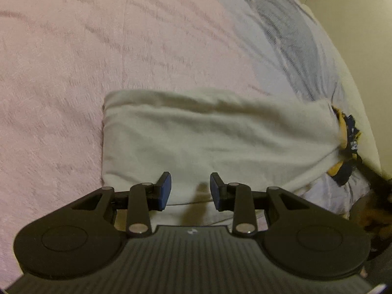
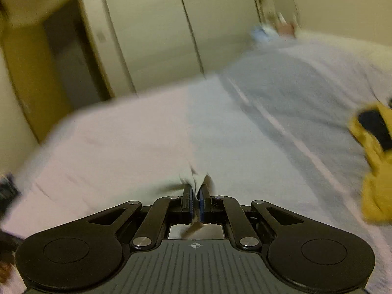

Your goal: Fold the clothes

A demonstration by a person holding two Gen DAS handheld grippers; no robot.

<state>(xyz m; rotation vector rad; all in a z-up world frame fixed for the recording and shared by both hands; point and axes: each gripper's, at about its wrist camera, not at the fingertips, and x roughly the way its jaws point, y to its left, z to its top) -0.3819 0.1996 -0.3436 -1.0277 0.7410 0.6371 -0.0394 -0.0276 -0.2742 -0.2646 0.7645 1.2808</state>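
Note:
A cream-white garment (image 1: 208, 137) lies folded into a wide band on the pink bedspread (image 1: 73, 73). My left gripper (image 1: 190, 191) hovers over its near edge, open, with nothing between the blue pads. In the right wrist view my right gripper (image 2: 195, 204) is shut on a bunched edge of the white garment (image 2: 196, 178), which rises between the fingers. That view is blurred by motion.
A grey-lilac blanket (image 1: 289, 44) covers the right side of the bed. A yellow and navy item (image 1: 348, 142) lies at the garment's right end, seen also as the yellow item (image 2: 374, 156). Cream wardrobe doors (image 2: 152, 31) and a dark doorway (image 2: 68, 56) stand beyond the bed.

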